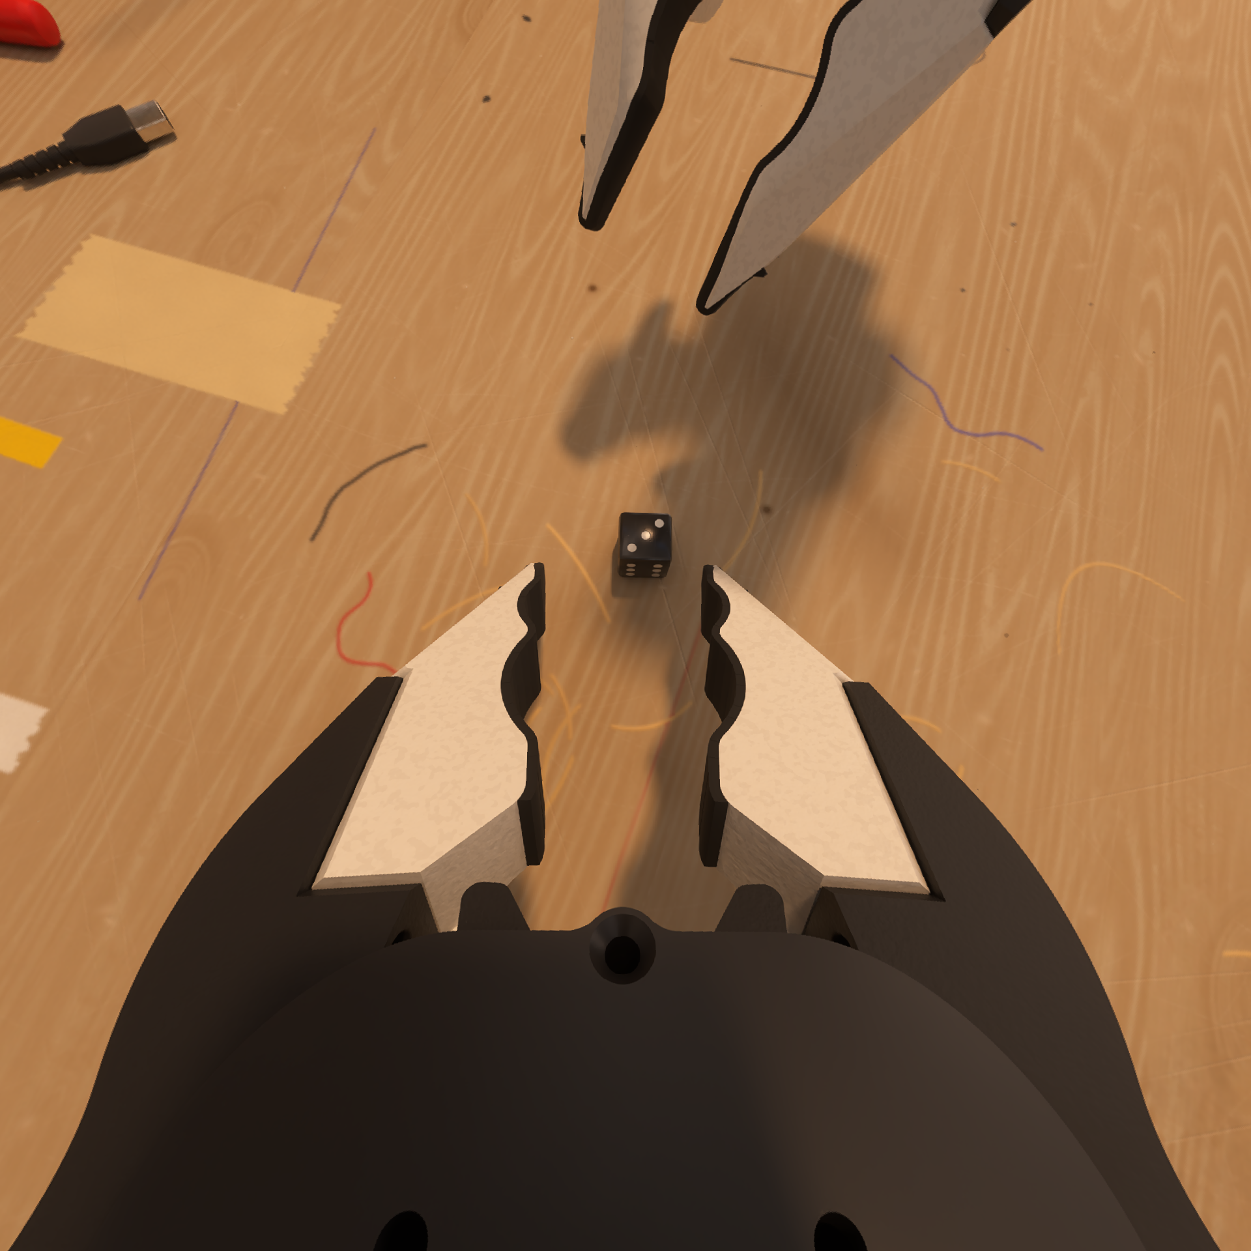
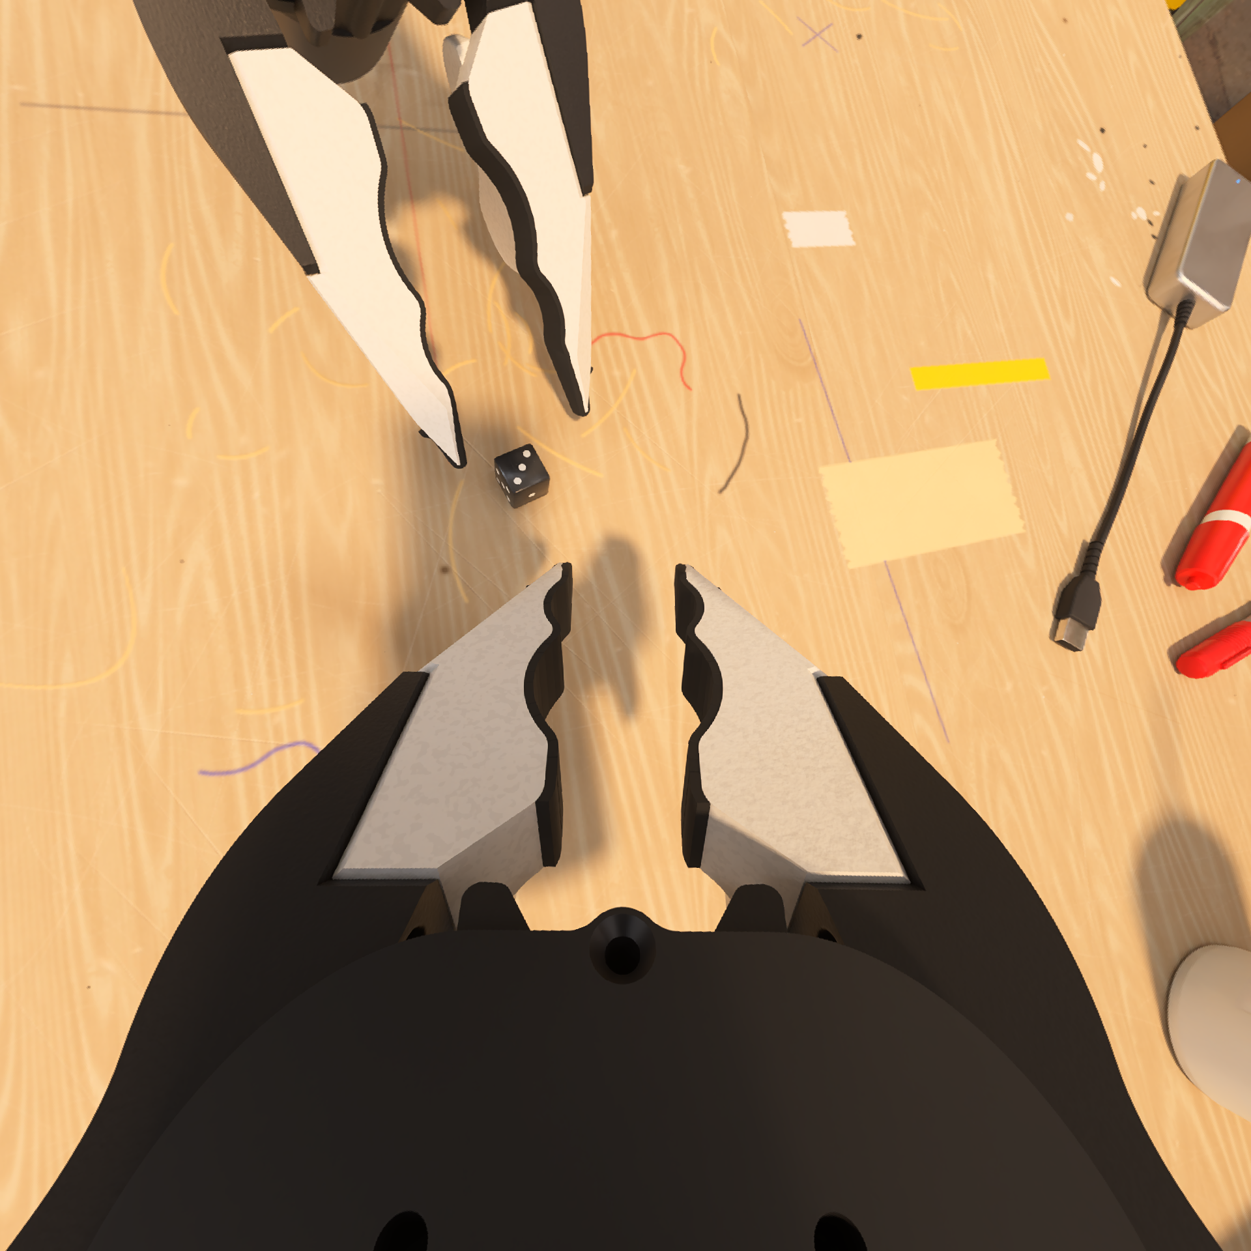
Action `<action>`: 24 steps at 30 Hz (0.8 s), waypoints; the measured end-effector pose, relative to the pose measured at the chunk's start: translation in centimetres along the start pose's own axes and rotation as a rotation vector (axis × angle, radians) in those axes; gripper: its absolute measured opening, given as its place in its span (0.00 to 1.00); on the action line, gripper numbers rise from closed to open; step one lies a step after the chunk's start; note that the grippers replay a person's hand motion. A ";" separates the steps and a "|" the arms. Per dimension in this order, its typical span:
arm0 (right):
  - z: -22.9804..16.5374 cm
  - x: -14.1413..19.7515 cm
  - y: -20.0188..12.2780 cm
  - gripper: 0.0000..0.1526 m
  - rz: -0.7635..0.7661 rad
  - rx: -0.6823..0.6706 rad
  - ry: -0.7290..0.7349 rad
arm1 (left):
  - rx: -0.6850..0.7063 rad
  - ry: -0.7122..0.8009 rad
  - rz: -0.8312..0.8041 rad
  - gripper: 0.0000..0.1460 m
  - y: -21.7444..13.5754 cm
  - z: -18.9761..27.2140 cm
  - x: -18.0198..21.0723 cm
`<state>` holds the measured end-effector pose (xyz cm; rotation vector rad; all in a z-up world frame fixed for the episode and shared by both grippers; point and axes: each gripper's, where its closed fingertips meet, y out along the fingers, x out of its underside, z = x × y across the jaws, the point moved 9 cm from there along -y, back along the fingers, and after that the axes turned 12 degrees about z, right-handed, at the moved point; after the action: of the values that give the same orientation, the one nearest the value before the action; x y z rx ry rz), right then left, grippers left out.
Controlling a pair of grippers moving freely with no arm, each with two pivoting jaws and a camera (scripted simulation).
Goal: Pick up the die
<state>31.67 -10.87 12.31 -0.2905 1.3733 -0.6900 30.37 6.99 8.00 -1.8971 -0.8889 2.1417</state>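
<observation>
A small black die [image 1: 644, 545] with white pips sits on the wooden table. In the left wrist view it lies just beyond my left gripper [image 1: 623, 568], slightly right of centre between the open fingertips. In the right wrist view the die [image 2: 521, 475] lies ahead and to the left of my right gripper [image 2: 623, 568], which is open and empty. The left gripper [image 2: 521, 440] shows there coming from the top, its tips beside and behind the die. The right gripper [image 1: 646, 267] shows in the left wrist view, open, above the table beyond the die.
A black USB cable plug [image 1: 118, 139] and a red marker [image 1: 27, 24] lie far left. Tan tape [image 1: 179, 321] and yellow tape [image 1: 27, 441] are stuck to the table. In the right wrist view, a grey adapter [image 2: 1208, 244], red markers [image 2: 1218, 528] and a white rounded object [image 2: 1212, 1022] lie right.
</observation>
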 end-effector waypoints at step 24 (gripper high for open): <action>-0.1 -0.4 0.4 0.22 -0.033 -0.009 0.044 | 0.012 -0.013 -0.022 0.30 0.1 0.3 0.5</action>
<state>31.64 -10.25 12.37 -0.3072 1.4166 -0.7210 30.05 7.08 7.57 -1.8609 -0.8935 2.1440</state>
